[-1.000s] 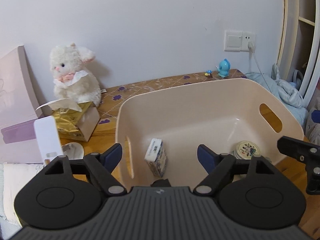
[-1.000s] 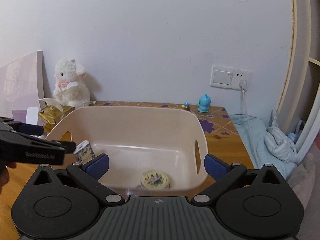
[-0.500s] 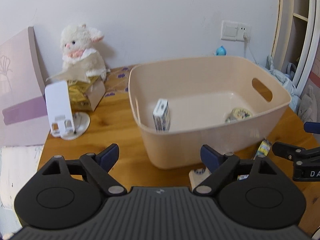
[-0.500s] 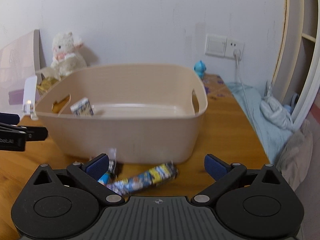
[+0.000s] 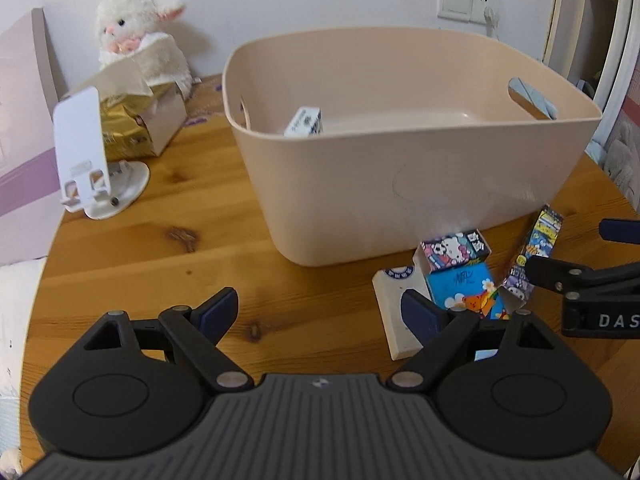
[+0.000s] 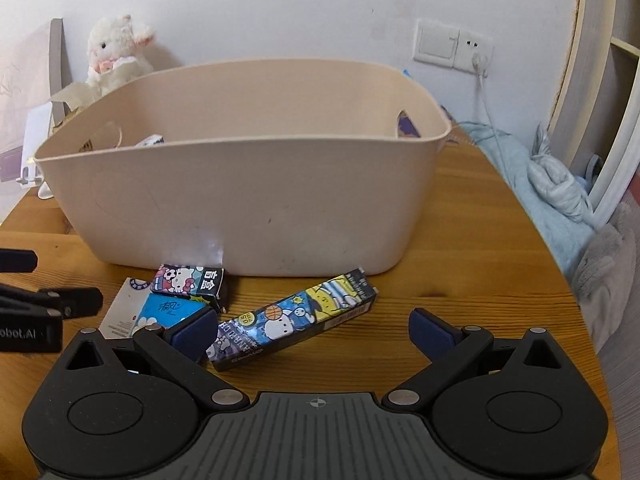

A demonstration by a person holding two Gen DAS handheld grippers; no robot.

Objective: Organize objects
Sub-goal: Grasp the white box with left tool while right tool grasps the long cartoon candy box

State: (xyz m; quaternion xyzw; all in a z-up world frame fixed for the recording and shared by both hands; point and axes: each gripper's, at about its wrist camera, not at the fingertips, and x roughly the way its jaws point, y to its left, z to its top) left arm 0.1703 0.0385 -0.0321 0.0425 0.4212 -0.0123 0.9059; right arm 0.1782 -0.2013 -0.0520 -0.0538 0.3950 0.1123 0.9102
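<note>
A beige plastic basket [image 5: 400,184] [image 6: 248,200] stands on the wooden table, with a small white and blue carton [image 5: 304,121] inside. In front of it lie a long cartoon-printed box [image 6: 296,316] [image 5: 534,252], a Hello Kitty box [image 6: 188,282] [image 5: 456,249], a blue tissue pack [image 5: 466,286] [image 6: 168,314] and a white flat box [image 5: 396,308]. My left gripper [image 5: 320,312] is open and empty, low over the table left of the pile. My right gripper [image 6: 314,330] is open and empty, just behind the long box.
A white phone stand [image 5: 86,156], a gold tissue box [image 5: 132,128] and a white plush lamb [image 5: 136,36] stand at the back left. A wall socket with a cable [image 6: 474,50] and bedding [image 6: 560,188] are to the right of the table edge.
Both grippers have pulled back from above the basket and dropped low toward the table. The pile of small boxes in front of the basket has come into view.
</note>
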